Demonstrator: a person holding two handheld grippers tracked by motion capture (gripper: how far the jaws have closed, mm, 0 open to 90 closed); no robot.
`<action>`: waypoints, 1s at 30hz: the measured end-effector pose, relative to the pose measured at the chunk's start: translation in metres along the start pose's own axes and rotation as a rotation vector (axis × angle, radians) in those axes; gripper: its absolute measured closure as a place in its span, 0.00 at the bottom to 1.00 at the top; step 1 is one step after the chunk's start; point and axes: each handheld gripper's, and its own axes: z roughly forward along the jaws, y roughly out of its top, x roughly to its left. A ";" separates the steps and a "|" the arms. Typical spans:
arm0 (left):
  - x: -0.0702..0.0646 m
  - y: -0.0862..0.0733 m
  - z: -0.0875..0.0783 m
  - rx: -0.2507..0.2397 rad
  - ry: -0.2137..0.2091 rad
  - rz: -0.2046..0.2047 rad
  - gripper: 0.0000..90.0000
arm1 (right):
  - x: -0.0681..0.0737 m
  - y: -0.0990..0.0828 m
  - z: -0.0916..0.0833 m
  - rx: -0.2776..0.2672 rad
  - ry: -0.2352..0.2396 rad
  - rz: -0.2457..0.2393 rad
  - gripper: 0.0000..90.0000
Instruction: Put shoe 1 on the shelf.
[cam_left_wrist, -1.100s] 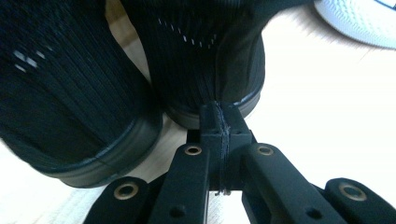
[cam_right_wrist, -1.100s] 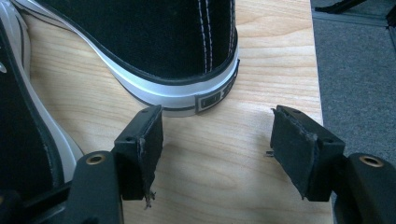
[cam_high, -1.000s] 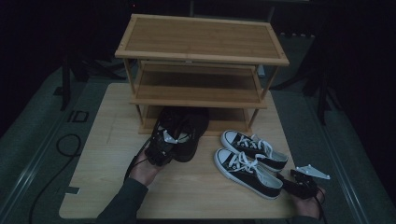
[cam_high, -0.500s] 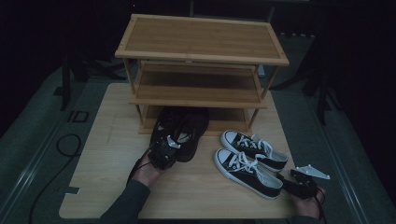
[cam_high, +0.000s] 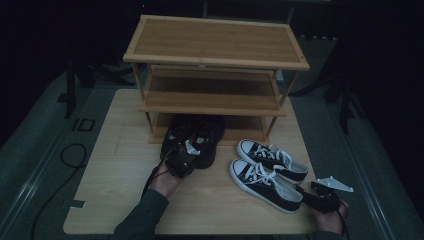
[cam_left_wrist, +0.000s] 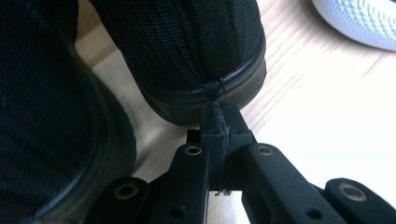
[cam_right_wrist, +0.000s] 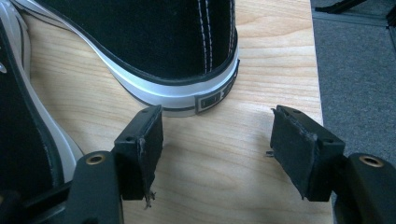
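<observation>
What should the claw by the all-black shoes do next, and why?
Probably keep nudging forward. The left claw is shut, holding nothing, its tips pressed against the heel of one black shoe. Both black shoes lie toes-in at the wooden shoe rack's bottom shelf, heels sticking out onto the table. A gentle push should slide that shoe further under.

Two black shoes (cam_high: 194, 138), two white-soled sneakers (cam_high: 267, 175), one three-tier shoe rack (cam_high: 215, 47).
</observation>
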 end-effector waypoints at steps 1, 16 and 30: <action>-0.001 0.002 0.002 0.001 -0.002 0.002 1.00 | 0.000 0.000 0.000 0.000 0.000 0.000 0.38; -0.017 0.029 0.016 -0.024 0.005 0.047 1.00 | 0.000 0.000 0.000 0.000 0.001 0.000 0.38; -0.004 0.051 0.032 -0.017 0.044 -0.001 1.00 | 0.000 0.000 0.000 0.000 0.002 -0.001 0.38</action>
